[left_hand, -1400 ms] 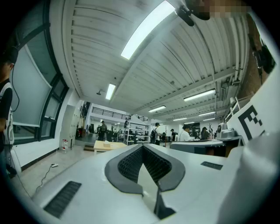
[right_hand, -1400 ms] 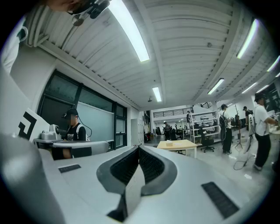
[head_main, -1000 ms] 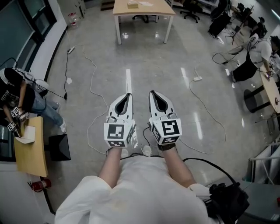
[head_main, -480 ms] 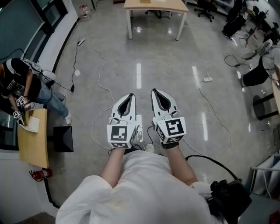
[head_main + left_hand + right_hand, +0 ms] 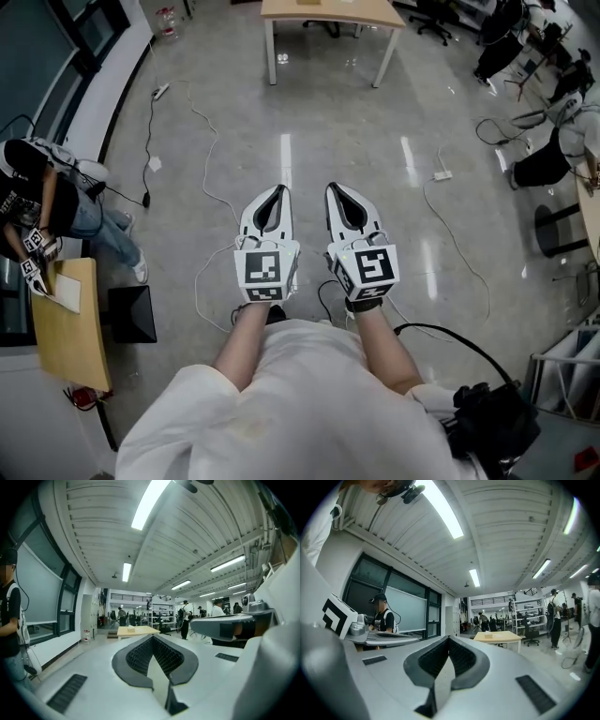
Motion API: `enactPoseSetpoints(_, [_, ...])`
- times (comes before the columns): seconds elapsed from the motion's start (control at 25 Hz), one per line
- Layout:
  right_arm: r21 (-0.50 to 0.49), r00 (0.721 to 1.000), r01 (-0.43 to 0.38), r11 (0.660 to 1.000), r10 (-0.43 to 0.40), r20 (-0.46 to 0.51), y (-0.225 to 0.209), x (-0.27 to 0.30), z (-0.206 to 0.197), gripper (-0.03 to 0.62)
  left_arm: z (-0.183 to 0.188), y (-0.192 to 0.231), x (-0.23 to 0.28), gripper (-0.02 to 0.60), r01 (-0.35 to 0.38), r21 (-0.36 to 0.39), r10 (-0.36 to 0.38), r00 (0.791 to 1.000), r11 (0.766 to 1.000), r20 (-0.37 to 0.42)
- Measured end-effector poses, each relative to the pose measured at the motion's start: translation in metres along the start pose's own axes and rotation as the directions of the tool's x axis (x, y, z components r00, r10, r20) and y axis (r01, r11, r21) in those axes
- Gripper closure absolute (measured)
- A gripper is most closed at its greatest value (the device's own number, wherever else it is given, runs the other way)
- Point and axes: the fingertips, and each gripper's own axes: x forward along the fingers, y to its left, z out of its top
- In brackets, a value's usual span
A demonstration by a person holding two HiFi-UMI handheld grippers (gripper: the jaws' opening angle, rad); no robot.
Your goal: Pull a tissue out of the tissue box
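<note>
A small tissue box [image 5: 131, 629] lies on a light wooden table [image 5: 333, 13] far ahead across the grey floor; the right gripper view also shows the box [image 5: 489, 636]. My left gripper [image 5: 275, 192] and right gripper [image 5: 336, 188] are side by side in front of my chest, level and aimed at that table, well short of it. In the left gripper view the left gripper [image 5: 152, 637] has its jaws meeting at the tips with nothing between them. The right gripper [image 5: 448, 639] is shut and empty as well.
White cables [image 5: 208, 155] and a power strip [image 5: 442, 174] trail over the floor between me and the table. A person [image 5: 42, 202] sits at a wooden desk [image 5: 67, 328] on the left. Office chairs and people fill the right side [image 5: 548, 141]. A black bag [image 5: 492, 422] hangs at my right hip.
Both grippers have moved forward together with me across the floor, still side by side and shut. The table and the floor cables have shifted in the head view.
</note>
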Motion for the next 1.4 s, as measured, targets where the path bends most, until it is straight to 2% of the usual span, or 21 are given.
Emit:
enactPoseSetpoints(0.12, [-0.008,1.000,-0.012,1.000,0.012,0.010,0.016,0.041,0.003,0.590,-0.003,0.045,0.016,0.581,-0.030,-0.014,0.030,0.999,0.999,-0.014])
enactPoseSetpoints(0.32, [-0.021,0.999,0.015,1.000,-0.014,0.029,0.028,0.097,0.008,0.589,-0.002,0.095,0.041,0.581,-0.015,-0.013,0.016,1.000,1.000,0.006])
enactPoseSetpoints(0.48, [-0.034,0.999,0.049,0.998,-0.049,-0.004,0.033,0.119,-0.006,0.589,-0.013,0.119,0.062,0.581,0.019,0.024,-0.019,1.000,1.000,-0.020])
enactPoseSetpoints(0.6, [-0.026,0.996,0.069,0.997,-0.070,-0.050,0.021,0.127,-0.020,0.589,-0.022,0.119,0.084,0.581,0.053,0.005,-0.053,0.998,0.999,-0.033])
enactPoseSetpoints(0.8, [-0.009,0.988,0.139,0.990,-0.139,-0.072,-0.045,0.139,-0.033,0.589,-0.034,0.093,0.141,0.582,0.136,-0.023,-0.137,0.990,0.990,-0.045])
enactPoseSetpoints(0.96, [0.043,0.991,0.122,0.992,-0.119,-0.058,-0.108,0.179,-0.038,0.590,-0.042,0.075,0.202,0.583,0.187,-0.019,-0.188,0.977,0.982,-0.097])
enactPoseSetpoints(1.08, [0.044,0.995,0.091,0.995,-0.090,-0.032,-0.153,0.215,-0.025,0.590,-0.024,0.075,0.253,0.583,0.180,-0.017,-0.181,0.981,0.984,-0.077])
enactPoseSetpoints(1.24, [-0.002,0.998,0.064,0.998,-0.064,0.024,-0.204,0.251,0.004,0.589,0.004,0.077,0.311,0.581,0.132,-0.019,-0.132,0.991,0.991,-0.036])
enactPoseSetpoints(1.4, [-0.045,0.999,0.016,0.999,-0.014,0.036,-0.239,0.276,0.007,0.589,0.004,0.065,0.360,0.581,0.114,-0.030,-0.115,0.993,0.993,-0.029])
